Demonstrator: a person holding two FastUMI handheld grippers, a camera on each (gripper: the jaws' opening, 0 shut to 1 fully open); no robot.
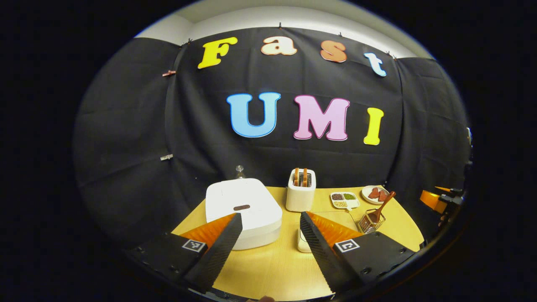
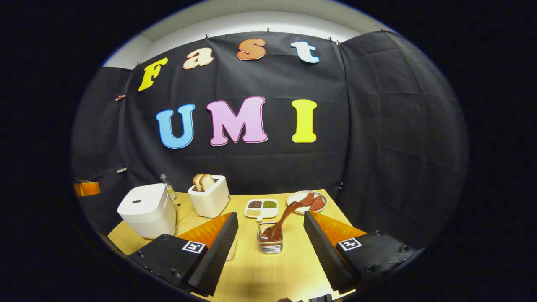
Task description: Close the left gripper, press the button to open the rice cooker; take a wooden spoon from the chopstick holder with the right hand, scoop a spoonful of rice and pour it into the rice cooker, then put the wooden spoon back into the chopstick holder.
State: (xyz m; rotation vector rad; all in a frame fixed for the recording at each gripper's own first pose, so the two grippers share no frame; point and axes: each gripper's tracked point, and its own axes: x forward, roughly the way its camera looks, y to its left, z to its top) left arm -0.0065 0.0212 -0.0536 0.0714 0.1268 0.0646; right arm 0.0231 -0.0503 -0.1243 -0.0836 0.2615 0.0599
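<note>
**benchtop_bo:** Rice cooker sits with its lid down, a glossy white rounded box with a dark oval button on top. From the left gripper it's at about 11 o'clock, right past the left finger, so that hand is clearly the nearer one to it. Jaws are spread wide there, nothing between them.

**spoonfed:** And the spoon side?

**benchtop_bo:** Wooden spoon stands bowl-down in the chopstick holder, a little wire-mesh basket. Its long axis leans, handle tipping up toward 1 o'clock in the right gripper view. It's dead at 12 o'clock from the right gripper, sitting between the two released fingers, neither one touching it as far as I can tell.

**spoonfed:** So early or late in the job?

**benchtop_bo:** Can't call it. Lid shut plus spoon in the holder fits a cooker waiting for the button press, or a spoon already returned. Can't see inside the pot either.

**spoonfed:** Where's the rice?

**benchtop_bo:** A white divided tray of grains beyond the holder; one pale compartment could be it, too small to be sure. Smooth pale wood table, plus a white toaster with bread.
</note>
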